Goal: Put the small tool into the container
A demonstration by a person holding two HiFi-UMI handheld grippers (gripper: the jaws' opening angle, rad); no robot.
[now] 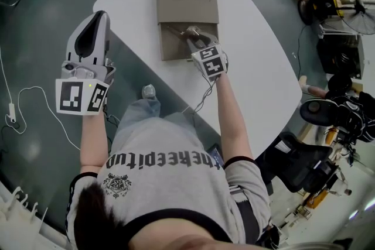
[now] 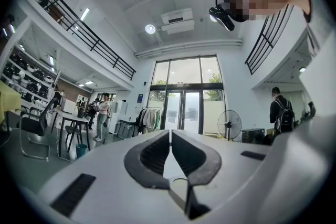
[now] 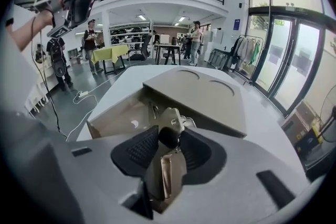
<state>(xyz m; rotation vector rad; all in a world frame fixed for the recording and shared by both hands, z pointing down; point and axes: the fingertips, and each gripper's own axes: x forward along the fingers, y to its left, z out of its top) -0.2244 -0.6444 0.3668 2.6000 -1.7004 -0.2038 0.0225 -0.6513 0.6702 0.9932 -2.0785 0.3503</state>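
Tool (image 3: 173,119) apparently lowered into container (image 1: 170,51), between right gripper's (image 3: 169,140) parted jaws; withdrawal remains; left gripper (image 2: 170,136) jaws pressed together, empty.

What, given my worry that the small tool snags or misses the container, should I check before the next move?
1. The small tool is over the open compartment of the container: ok.
2. The lid sits clear of that opening: ok.
3. The right gripper presses on the tool: cannot tell; the tool stands between its jaws.
4. The tool rests on the container's floor: cannot tell.
5. The left gripper is out of the way: ok, shut, empty, raised left of the table.
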